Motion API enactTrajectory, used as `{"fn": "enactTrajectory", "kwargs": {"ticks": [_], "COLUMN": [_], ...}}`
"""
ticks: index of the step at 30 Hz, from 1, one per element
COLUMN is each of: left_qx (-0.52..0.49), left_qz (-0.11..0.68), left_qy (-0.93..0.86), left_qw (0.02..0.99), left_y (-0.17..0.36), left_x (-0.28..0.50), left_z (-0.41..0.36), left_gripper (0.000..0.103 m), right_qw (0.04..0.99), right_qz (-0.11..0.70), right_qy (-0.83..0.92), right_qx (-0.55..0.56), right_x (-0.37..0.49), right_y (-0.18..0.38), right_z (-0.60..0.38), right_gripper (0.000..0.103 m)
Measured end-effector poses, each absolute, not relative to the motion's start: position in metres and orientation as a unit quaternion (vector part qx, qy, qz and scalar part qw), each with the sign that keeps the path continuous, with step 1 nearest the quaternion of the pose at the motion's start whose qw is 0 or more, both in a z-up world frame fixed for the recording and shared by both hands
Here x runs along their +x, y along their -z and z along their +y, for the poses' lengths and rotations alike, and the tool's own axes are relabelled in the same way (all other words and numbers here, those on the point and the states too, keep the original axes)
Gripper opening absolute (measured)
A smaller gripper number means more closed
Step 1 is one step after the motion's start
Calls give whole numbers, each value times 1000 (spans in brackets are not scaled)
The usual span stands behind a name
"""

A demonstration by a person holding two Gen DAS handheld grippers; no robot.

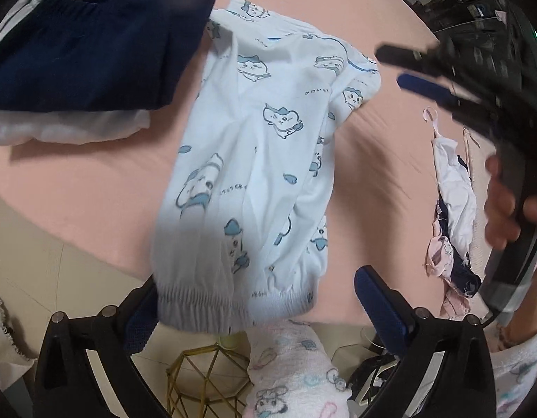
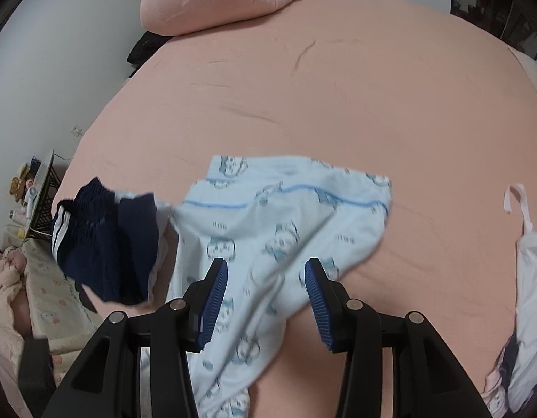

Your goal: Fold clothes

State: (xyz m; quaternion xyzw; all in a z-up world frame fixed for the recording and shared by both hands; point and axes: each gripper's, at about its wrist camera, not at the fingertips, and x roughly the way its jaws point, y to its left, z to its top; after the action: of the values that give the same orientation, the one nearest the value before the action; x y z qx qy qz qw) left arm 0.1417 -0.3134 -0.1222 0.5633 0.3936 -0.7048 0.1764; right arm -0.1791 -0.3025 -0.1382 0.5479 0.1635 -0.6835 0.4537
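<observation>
Your pink-sheeted bed carries the pale blue cartoon-print cotton pyjama trousers near its front edge, beside the folded navy white-striped shorts. Your left tongs gape around the elastic waistband; your right tongs hover apart above the fabric.

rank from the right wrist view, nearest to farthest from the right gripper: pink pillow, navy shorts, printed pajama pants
1. printed pajama pants, lying between the right gripper's fingers
2. navy shorts, off to the left
3. pink pillow, far end of the bed
</observation>
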Motion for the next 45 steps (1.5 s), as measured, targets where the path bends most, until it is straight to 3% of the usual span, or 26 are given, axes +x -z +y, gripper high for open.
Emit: {"fn": "enactTrajectory", "kwargs": {"ticks": [2, 7, 10, 13, 18, 28, 31, 39, 45], "left_qx": [562, 566, 564, 556, 529, 489, 466, 432, 419], "left_qz": [381, 262, 204, 193, 175, 3, -3, 47, 72], "left_qy": [710, 747, 762, 773, 801, 832, 844, 860, 865], "left_qw": [185, 230, 244, 234, 218, 261, 265, 265, 265], "left_y": [128, 113, 108, 105, 105, 128, 139, 166, 194], "left_x": [72, 100, 99, 83, 136, 101, 97, 133, 130], "left_z": [-310, -295, -243, -229, -301, -238, -241, -293, -294], "left_gripper": [103, 103, 103, 103, 103, 103, 103, 103, 103], "right_qw": [457, 472, 484, 494, 504, 538, 545, 538, 551], "right_qz": [157, 159, 167, 176, 196, 263, 239, 290, 268], "right_qy": [682, 687, 688, 687, 688, 709, 709, 717, 711], "right_qx": [549, 529, 514, 504, 483, 372, 379, 335, 344], "right_x": [-176, -160, -148, -138, -118, -53, -46, -13, -5], "right_y": [138, 131, 128, 128, 133, 149, 166, 205, 214], "right_z": [-289, -255, -235, -220, -202, -168, -155, -138, -142], "right_gripper": [46, 46, 46, 46, 46, 46, 46, 46, 46]}}
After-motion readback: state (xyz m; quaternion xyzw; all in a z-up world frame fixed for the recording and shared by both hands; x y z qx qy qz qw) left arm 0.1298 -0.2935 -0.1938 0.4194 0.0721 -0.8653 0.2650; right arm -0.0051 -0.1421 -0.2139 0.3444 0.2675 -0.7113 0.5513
